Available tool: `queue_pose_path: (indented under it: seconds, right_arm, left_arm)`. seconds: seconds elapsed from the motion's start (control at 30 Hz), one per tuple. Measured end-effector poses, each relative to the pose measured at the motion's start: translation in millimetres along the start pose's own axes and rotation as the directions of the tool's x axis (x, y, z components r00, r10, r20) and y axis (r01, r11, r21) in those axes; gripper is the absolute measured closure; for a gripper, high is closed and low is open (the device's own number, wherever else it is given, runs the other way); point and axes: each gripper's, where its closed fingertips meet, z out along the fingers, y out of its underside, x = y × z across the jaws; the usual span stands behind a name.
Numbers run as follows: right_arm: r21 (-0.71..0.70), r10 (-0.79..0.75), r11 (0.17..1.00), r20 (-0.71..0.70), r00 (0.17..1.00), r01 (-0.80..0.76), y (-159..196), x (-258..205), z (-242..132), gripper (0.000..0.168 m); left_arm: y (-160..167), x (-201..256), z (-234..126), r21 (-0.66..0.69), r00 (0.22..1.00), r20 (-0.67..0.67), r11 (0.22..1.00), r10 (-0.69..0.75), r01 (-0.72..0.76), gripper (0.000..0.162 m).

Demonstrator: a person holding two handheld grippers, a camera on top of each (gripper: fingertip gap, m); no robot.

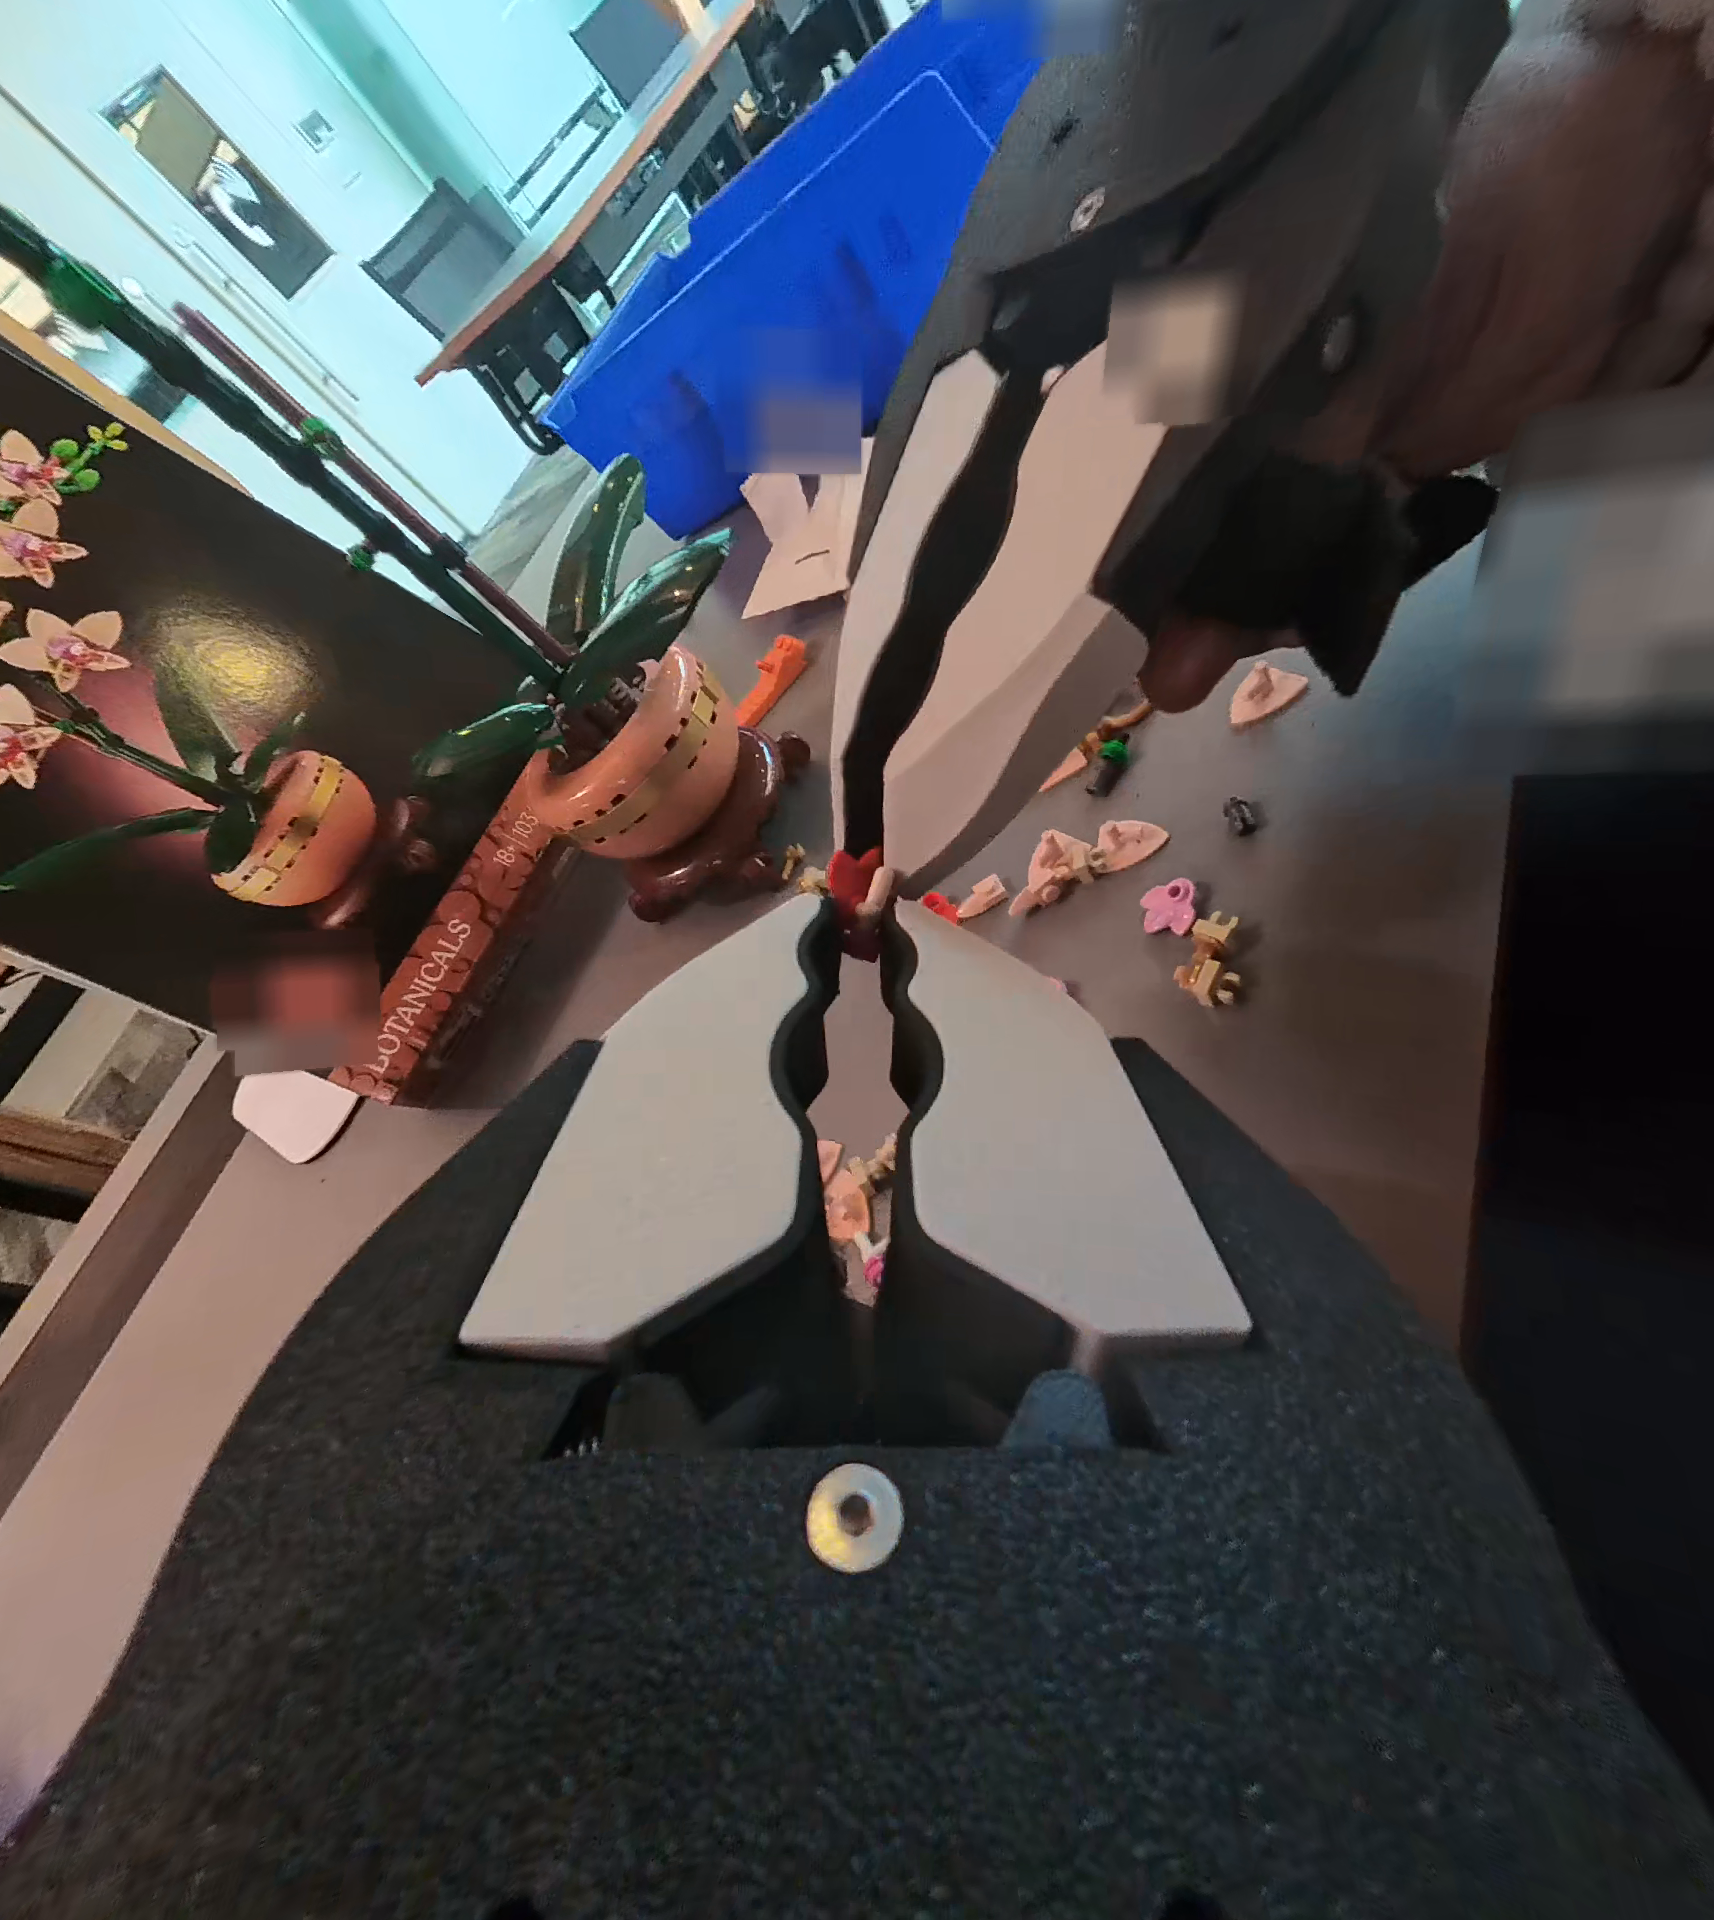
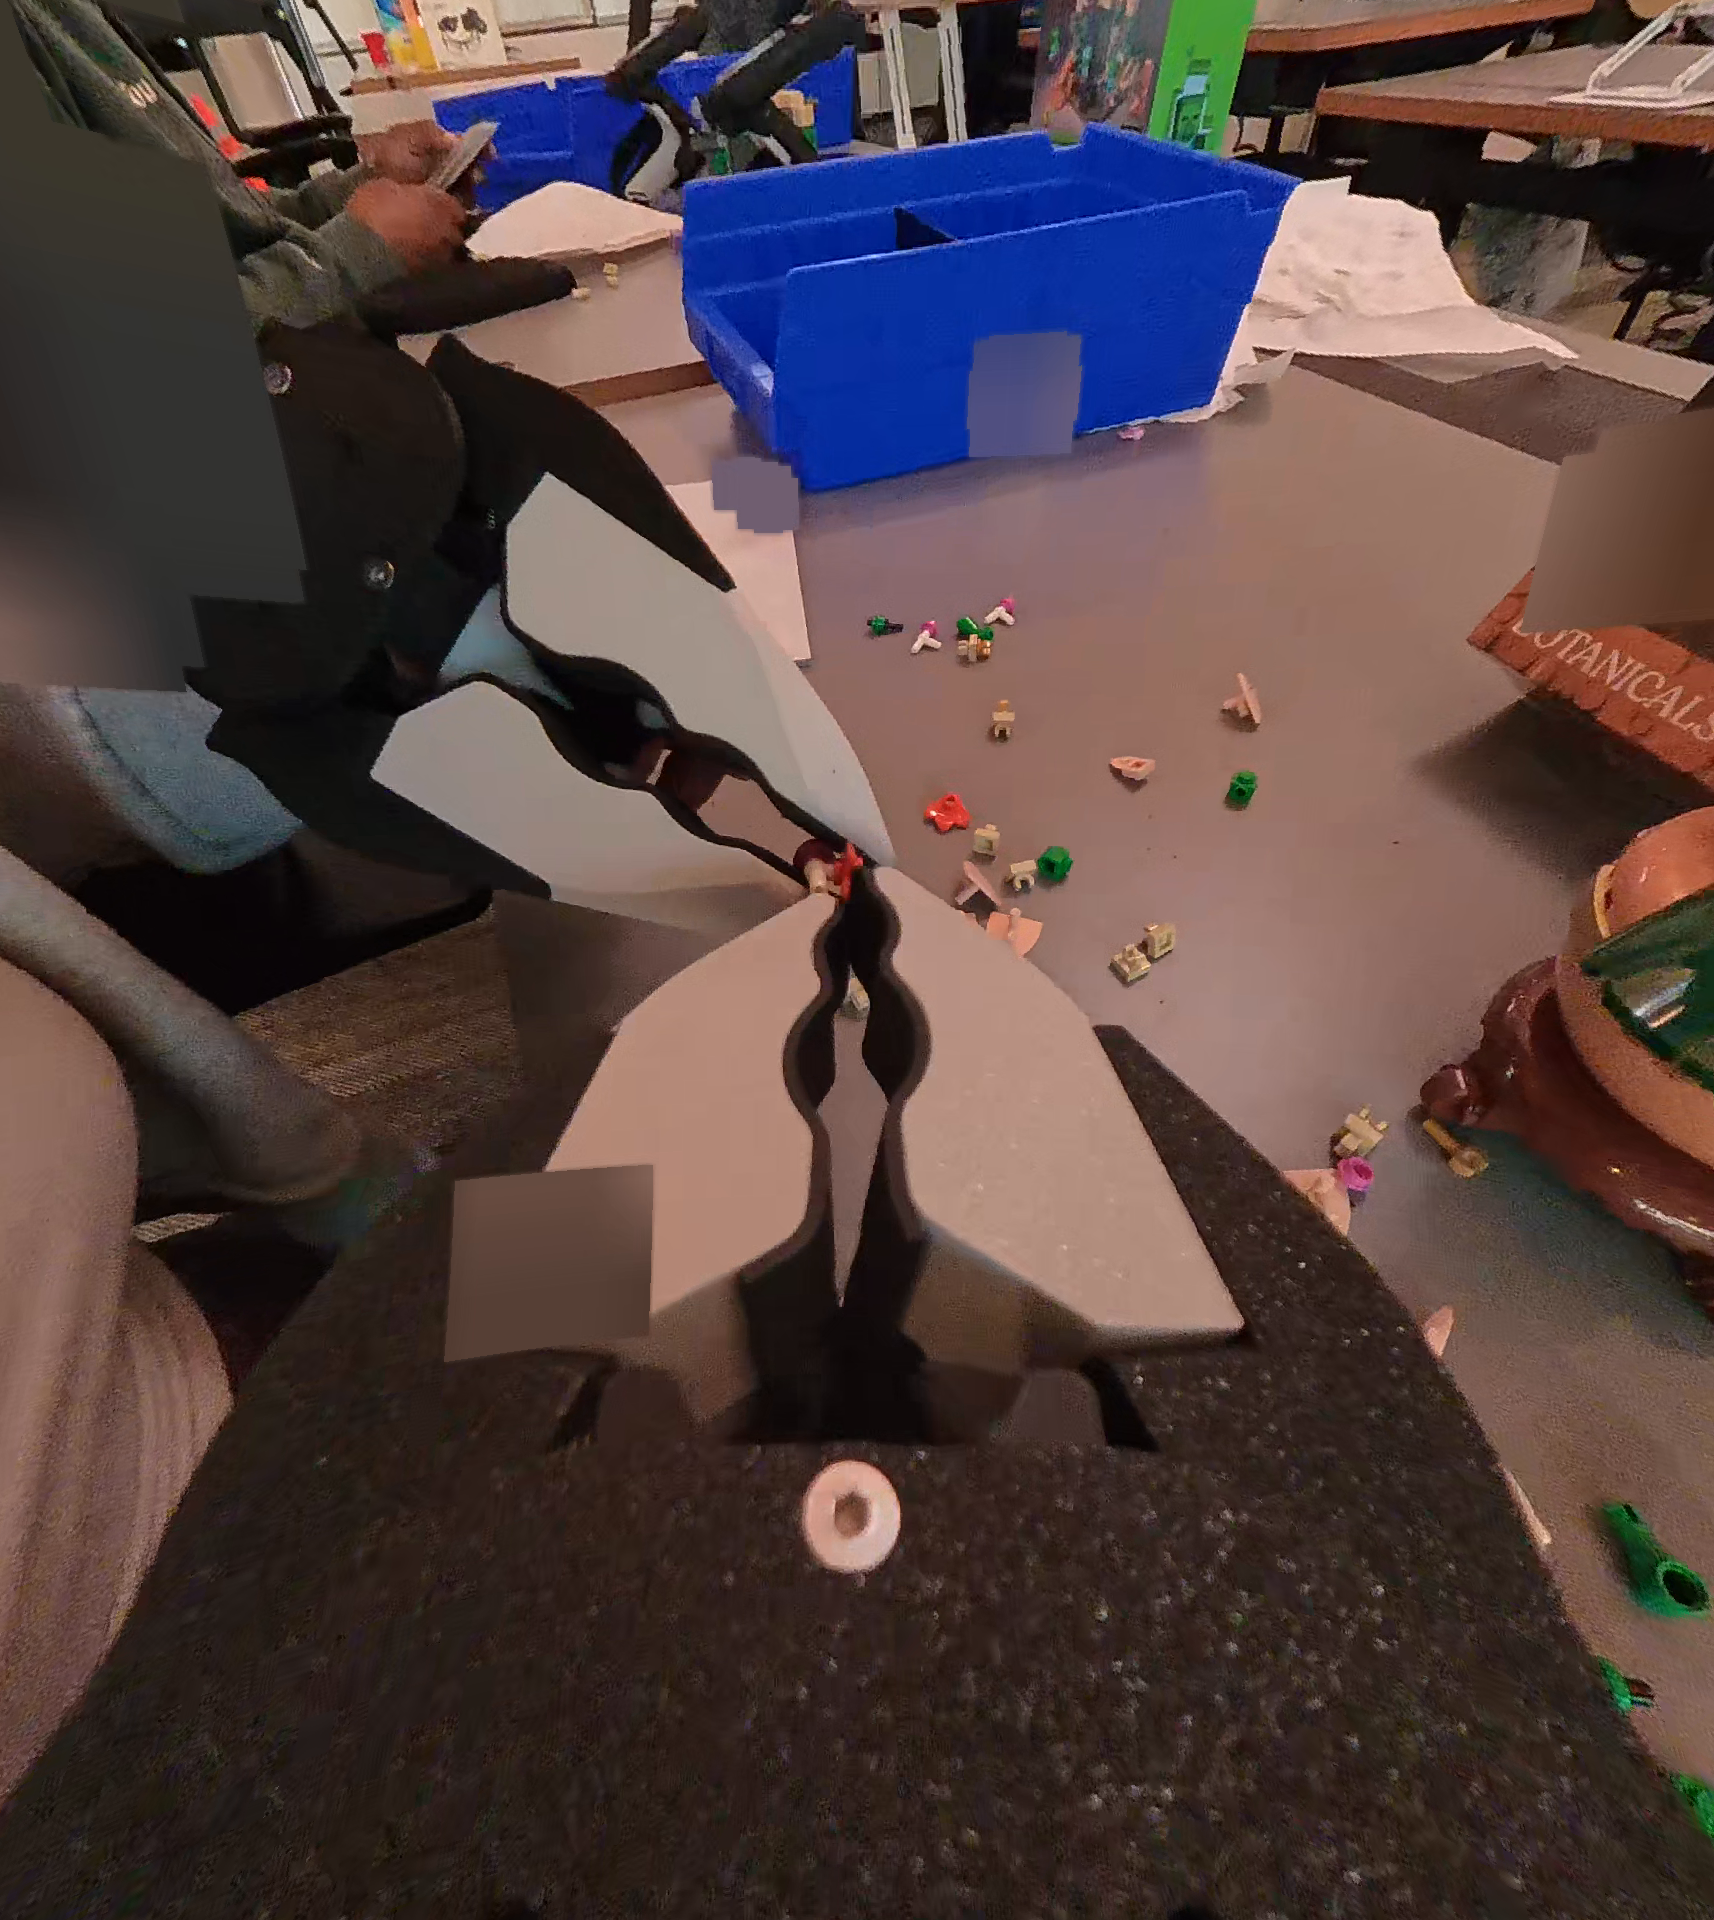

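Blue bin point(image 2: 988, 301) contents unseen, both grippers' jaws pinching small red piece point(image 1: 855, 883)

Writing shows on the orchid brick-set box point(image 1: 209, 644): one word in pale capital letters runs along its brown, bark-patterned side edge point(image 1: 479, 966), with a short age mark and a number in small pale print above it. The right wrist view shows the same lettered edge point(image 2: 1642, 707). A green box point(image 2: 1201, 73) far behind carries print too small to read.
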Motion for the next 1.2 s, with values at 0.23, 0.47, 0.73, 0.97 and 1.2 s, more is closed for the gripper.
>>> queue_pose_path:
  seconds: [0.23, 0.47, 0.73, 0.97, 1.2]
  right_arm:
    - [-0.074, -0.272, 0.962, -0.213, 0.938, 0.262, 5, 1, 6, 0.168]
    - [-0.283, -0.529, 0.848, -0.410, 0.743, 0.448, 10, 20, 14, 0.167]
    - [-0.095, -0.267, 0.963, -0.222, 0.938, 0.252, 12, 21, 19, 0.168]
    - [0.040, 0.003, 0.999, 0.120, 0.993, -0.007, -4, 8, 12, 0.158]
    - [0.066, 0.073, 0.994, 0.157, 0.985, -0.085, -6, 7, 14, 0.162]
  left_arm:
    - [8, 2, -2, -0.009, 0.991, -0.042, 0.991, -0.131, 0.131, 0.156]
    - [14, 9, -6, -0.030, 0.934, -0.161, 0.947, -0.320, 0.319, 0.155]
    - [22, -3, -9, -0.030, 0.897, -0.235, 0.925, -0.374, 0.378, 0.155]
    - [20, -5, -6, 0.005, 0.898, -0.222, 0.920, -0.380, 0.391, 0.154]
    - [14, -3, -7, 0.004, 0.919, -0.205, 0.939, -0.336, 0.344, 0.154]
